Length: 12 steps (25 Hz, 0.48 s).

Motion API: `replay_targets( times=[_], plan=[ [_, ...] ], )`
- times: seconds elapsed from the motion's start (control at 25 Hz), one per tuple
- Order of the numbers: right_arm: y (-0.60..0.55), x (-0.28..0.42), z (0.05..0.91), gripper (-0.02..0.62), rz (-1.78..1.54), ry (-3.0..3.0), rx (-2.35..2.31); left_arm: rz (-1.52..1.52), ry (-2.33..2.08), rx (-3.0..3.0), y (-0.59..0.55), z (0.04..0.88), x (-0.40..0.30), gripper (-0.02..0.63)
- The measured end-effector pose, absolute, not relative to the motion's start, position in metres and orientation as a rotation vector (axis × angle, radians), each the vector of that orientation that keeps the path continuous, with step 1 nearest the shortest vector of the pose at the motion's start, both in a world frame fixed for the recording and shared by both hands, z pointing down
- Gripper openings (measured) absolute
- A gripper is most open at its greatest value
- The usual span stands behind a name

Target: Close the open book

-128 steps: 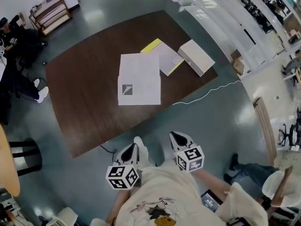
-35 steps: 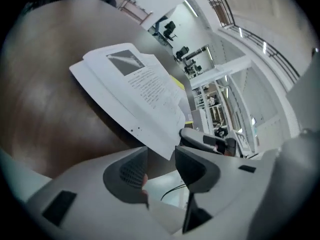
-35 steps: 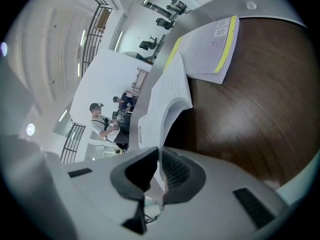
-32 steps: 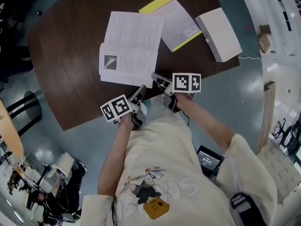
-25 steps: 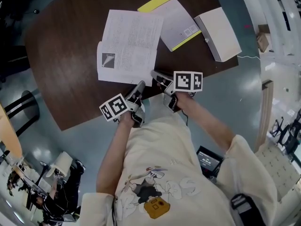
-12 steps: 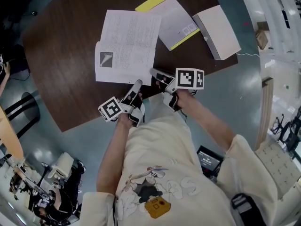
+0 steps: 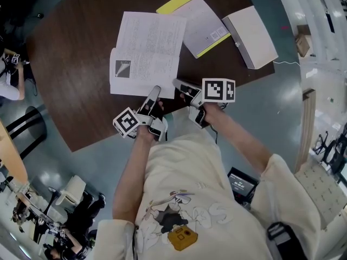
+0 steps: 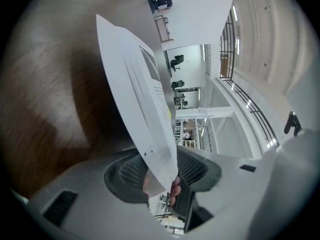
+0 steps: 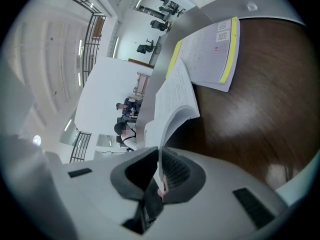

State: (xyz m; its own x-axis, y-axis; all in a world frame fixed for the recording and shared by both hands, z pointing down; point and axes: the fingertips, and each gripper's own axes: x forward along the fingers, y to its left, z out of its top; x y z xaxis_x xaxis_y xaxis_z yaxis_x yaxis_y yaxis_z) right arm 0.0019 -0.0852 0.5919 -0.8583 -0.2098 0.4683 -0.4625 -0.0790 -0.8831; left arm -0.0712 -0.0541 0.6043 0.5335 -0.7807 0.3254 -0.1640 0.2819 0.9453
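The open book point(image 7: 146, 53) lies with white printed pages up on the dark brown table point(image 7: 76, 64). My left gripper point(image 7: 155, 90) is at the book's near edge. In the left gripper view a white leaf point(image 8: 145, 114) runs up from between the jaws, and the left gripper point(image 8: 162, 171) is shut on it. My right gripper point(image 7: 178, 84) sits at the book's near right corner. In the right gripper view a thin page of the book point(image 9: 172, 104) stands between the pads, with the right gripper point(image 9: 159, 171) shut on it.
A closed book with a yellow edge point(image 7: 198, 23) lies just behind the open one, seen again as the yellow-edged book point(image 9: 212, 51). A thick white book point(image 7: 250, 37) lies to its right. The table's near edge runs under both grippers. A black stool point(image 7: 21, 118) stands at the left.
My left gripper has moved forward to the book's near edge and rolled, so its marker cube now faces differently. The right gripper has stayed at the near right corner.
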Motion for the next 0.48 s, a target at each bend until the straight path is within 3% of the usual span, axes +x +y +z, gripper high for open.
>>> replay_targets(
  times=[0.12, 0.2, 0.48],
  plan=[
    [-0.084, 0.001, 0.593, 0.031, 2.04, -1.998, 0.737, -0.511, -0.975, 1.25, -0.056, 0.603, -0.074, 0.17],
    [-0.084, 0.002, 0.593, 0.031, 2.029, -2.001, 0.729, -0.493, -0.997, 1.251, -0.056, 0.604, -0.076, 0.113],
    [-0.087, 0.002, 0.59, 0.042, 2.049, -1.999, 0.717, -0.557, -0.972, 1.272, -0.066, 0.583, -0.074, 0.038]
  ],
)
